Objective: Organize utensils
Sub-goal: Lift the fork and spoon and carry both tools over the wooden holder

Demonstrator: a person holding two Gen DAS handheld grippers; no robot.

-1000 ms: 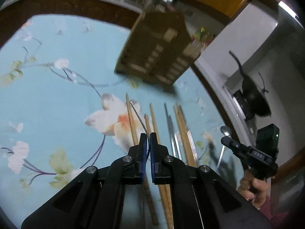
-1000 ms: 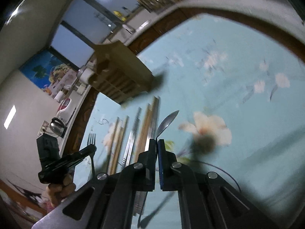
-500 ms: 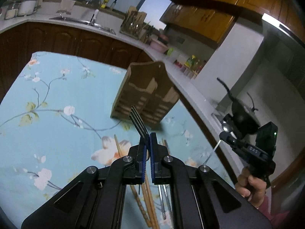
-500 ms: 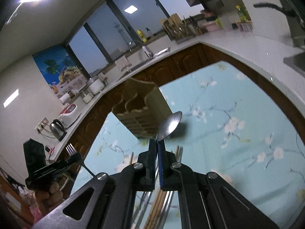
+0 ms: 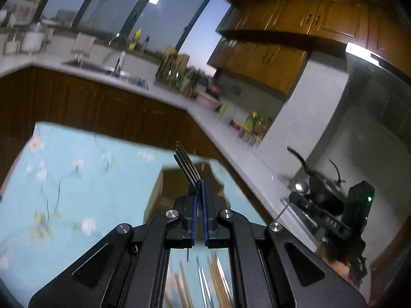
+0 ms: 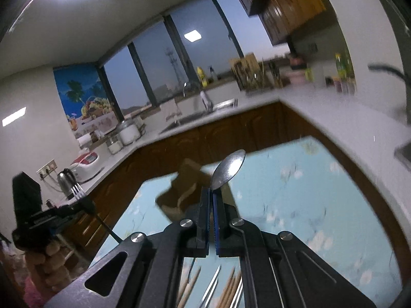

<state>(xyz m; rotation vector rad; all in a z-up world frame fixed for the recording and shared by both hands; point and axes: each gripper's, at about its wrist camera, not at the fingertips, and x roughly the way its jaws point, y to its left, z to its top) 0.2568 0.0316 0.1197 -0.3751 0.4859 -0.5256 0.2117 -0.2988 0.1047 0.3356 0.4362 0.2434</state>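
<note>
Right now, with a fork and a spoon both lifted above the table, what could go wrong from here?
1. The left tongs pinch the fork by a thin section only; it could pivot or slip.
2. The spoon stands tilted in the right tongs, so it may twist before reaching the wooden holder.
3. Both views are blurred, so either utensil could miss a slot and fall onto the chopsticks on the table.

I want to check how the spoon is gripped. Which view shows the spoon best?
The right wrist view: the spoon stands large and sharp, its bowl rising from the shut right gripper. The left wrist view shows it only small at the far right, bowl above that gripper.
</note>
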